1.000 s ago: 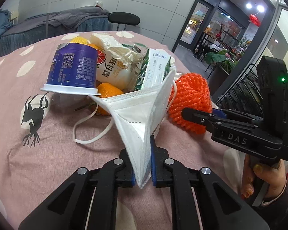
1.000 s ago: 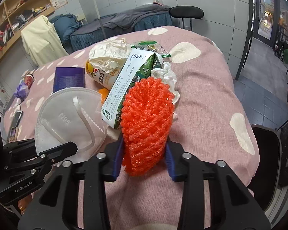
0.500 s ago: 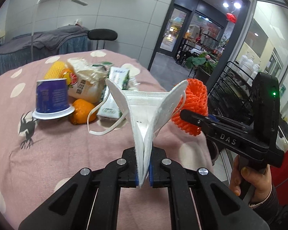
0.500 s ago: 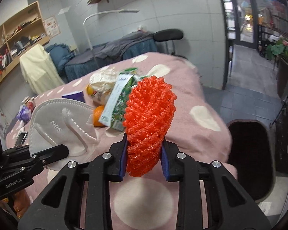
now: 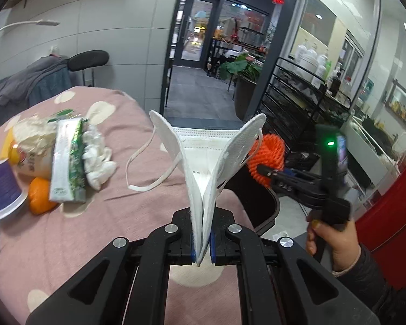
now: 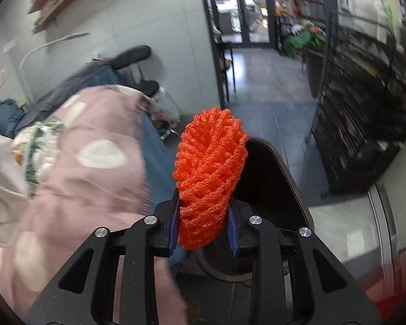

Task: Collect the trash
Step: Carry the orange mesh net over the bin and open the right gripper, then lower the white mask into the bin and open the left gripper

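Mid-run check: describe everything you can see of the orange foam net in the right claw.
The orange foam net is a bright orange-red mesh sleeve of soft-looking woven foam strands, bunched into an upright oval. The right claw is shut on its lower part, the blue pads pressing both sides; its top stands free above the fingers. Nothing else touches it. It hangs past the pink spotted bed cover's edge, in front of a dark bin opening. The left wrist view shows it partly hidden behind the white mask.

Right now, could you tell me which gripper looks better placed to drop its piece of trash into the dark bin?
Right, probably. The right gripper holds the orange foam net over the dark bin; the left gripper, with the white mask, sits over the pink tablecloth.
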